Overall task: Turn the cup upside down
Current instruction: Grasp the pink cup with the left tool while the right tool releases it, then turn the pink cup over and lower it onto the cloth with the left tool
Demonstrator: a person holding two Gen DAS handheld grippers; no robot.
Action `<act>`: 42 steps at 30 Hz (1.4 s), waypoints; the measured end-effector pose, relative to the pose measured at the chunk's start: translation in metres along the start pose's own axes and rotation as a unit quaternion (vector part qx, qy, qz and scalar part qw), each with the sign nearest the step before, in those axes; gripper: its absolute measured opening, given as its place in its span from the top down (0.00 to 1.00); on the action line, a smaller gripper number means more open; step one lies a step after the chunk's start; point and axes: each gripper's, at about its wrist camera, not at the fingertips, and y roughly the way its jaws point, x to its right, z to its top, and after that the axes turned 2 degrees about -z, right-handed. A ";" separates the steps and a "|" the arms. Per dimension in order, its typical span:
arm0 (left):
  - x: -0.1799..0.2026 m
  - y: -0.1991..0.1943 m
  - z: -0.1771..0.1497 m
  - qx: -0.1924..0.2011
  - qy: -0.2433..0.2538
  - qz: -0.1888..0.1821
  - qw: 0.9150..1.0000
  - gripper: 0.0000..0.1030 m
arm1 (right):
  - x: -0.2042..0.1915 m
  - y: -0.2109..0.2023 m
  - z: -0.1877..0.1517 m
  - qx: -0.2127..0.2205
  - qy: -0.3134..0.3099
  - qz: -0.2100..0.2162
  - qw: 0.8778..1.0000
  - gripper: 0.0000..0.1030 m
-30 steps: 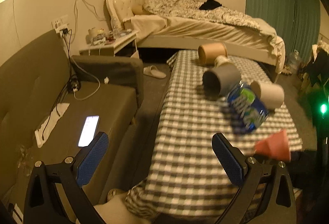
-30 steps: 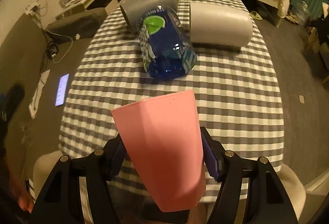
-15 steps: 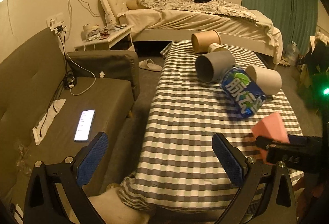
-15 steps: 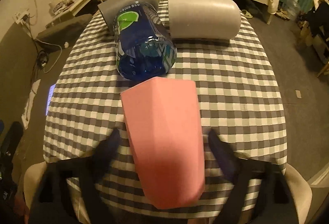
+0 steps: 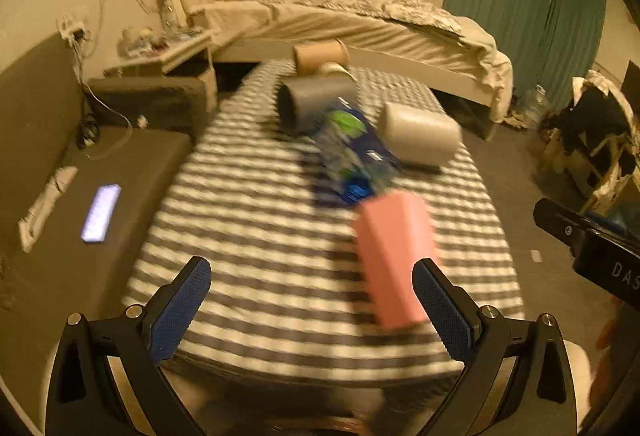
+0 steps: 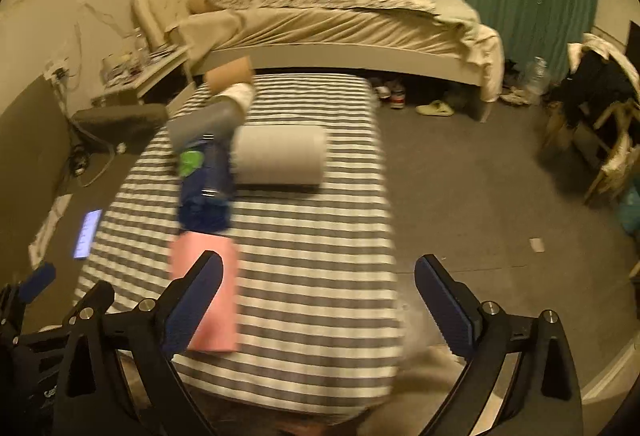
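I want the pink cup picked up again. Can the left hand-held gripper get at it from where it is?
Probably yes: the left hand-held gripper is open, and the pink cup stands free just ahead, nothing between.

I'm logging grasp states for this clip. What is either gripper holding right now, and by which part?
Nothing. Both the left gripper and right gripper are open and empty; the pink cup stands free on the table.

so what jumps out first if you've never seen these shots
The pink cup on the near end of the checked table, free of both open tongs, the left and the right. Just beyond it lies a blue bottle among tipped grey cups. An unmade bed fills the back of the room.
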 end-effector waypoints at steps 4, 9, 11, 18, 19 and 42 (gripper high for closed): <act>0.031 0.019 -0.014 -0.021 0.008 -0.006 1.000 0.00 | 0.039 0.003 -0.020 0.004 0.040 -0.003 0.999 0.06; 0.043 0.046 -0.025 -0.044 -0.002 0.003 0.999 0.00 | 0.070 0.025 -0.045 -0.030 0.070 0.002 0.997 0.06; 0.042 0.054 -0.027 -0.047 -0.012 0.004 0.999 0.01 | 0.078 0.031 -0.052 -0.037 0.080 0.005 0.996 0.06; 0.044 0.058 -0.022 -0.039 0.006 -0.020 0.999 0.36 | 0.093 0.050 -0.061 -0.056 0.099 0.013 0.993 0.06; 0.046 0.055 -0.020 -0.038 0.017 -0.025 0.999 0.41 | 0.093 0.052 -0.061 -0.058 0.100 0.015 0.993 0.06; 0.025 0.047 0.046 -0.041 0.031 -0.019 0.998 0.43 | 0.073 0.058 -0.062 -0.062 0.076 0.018 0.995 0.06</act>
